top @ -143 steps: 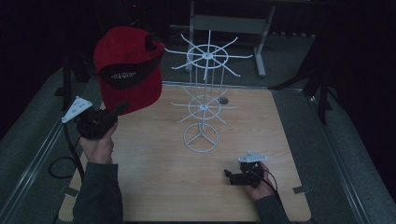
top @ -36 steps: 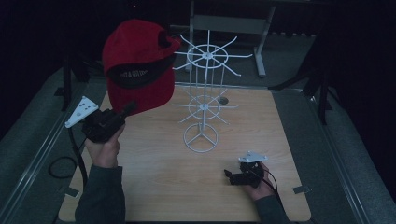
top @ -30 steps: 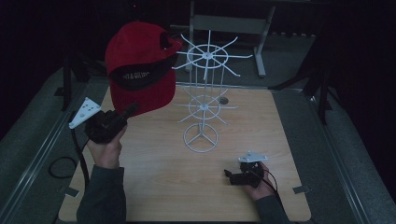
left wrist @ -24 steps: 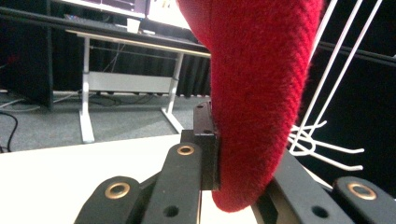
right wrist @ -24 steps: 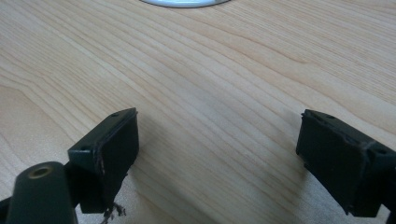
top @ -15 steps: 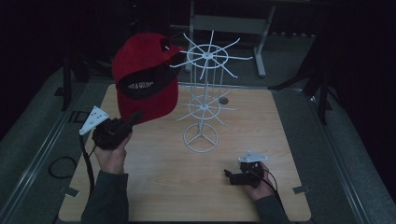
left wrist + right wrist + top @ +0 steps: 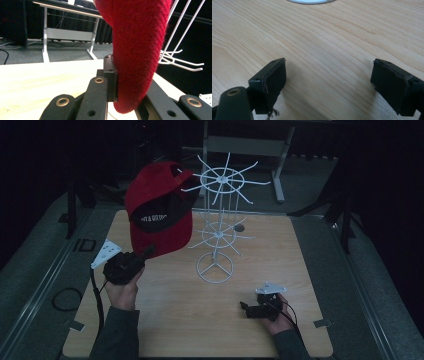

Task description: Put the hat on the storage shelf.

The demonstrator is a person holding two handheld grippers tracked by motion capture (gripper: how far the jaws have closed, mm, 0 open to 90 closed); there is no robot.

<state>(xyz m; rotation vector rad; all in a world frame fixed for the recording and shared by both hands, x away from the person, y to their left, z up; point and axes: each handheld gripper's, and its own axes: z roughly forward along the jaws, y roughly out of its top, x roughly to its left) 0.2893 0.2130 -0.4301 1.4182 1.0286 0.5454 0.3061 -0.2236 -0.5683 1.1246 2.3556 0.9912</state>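
Note:
A red cap with a black inner band hangs in the air, held by its brim, its crown close to the top prongs of a white wire rack. My left gripper is shut on the brim from below; in the left gripper view the red cloth is clamped between the jaws, with white prongs just to its right. My right gripper rests low on the wooden table near its front right, jaws wide open with bare wood between them.
The rack has two tiers of spokes and a round base at the table's middle. A small dark disc lies behind it. A grey table frame stands in the dark behind. A cable coil lies on the floor at left.
My left gripper has carried the cap to the right and slightly down, bringing it up against the rack's top tier. The right gripper has stayed still.

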